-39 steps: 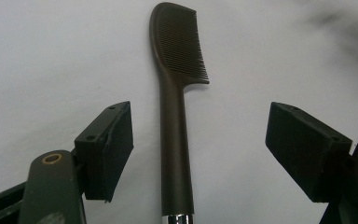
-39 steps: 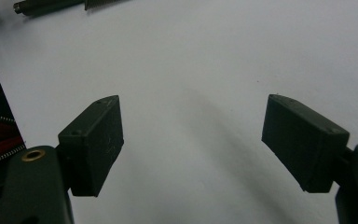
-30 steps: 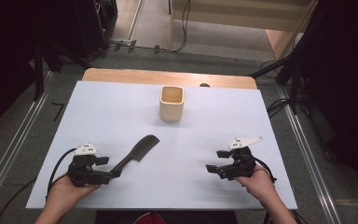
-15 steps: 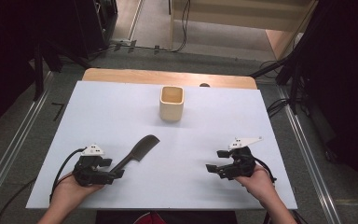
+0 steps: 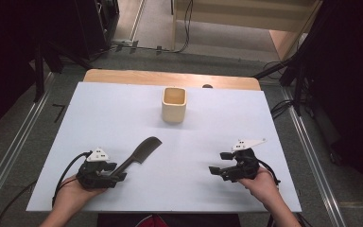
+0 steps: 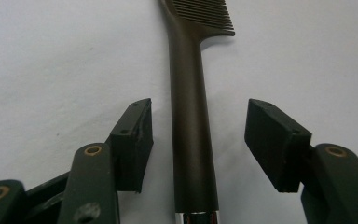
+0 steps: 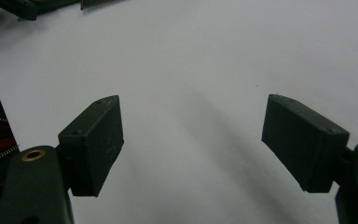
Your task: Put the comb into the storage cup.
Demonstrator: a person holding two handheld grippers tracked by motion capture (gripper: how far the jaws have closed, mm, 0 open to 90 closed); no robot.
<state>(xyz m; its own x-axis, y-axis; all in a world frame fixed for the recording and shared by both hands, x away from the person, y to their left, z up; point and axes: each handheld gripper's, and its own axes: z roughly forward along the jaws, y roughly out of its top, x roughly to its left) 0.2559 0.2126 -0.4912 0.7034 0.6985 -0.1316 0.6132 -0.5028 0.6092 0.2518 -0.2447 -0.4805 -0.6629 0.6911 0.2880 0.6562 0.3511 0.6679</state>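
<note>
A dark comb (image 5: 142, 152) lies flat on the white table top (image 5: 113, 113), teeth pointing away to the right. My left gripper (image 5: 117, 176) is at the comb's handle end. In the left gripper view the handle (image 6: 189, 70) runs up between the two jaws of the left gripper (image 6: 198, 112), which stands open with a gap on each side of the handle. My right gripper (image 5: 219, 162) rests on the right side of the table, open, and in the right gripper view (image 7: 193, 121) there is bare white surface between its jaws.
A beige square cup (image 5: 174, 105) stands upright at the back middle of the table. A wooden strip (image 5: 170, 78) borders the far edge. Metal rails and cables run along the floor on both sides.
My left gripper has shifted slightly to the right along the comb's handle. The comb, the cup and my right gripper have stayed put.
</note>
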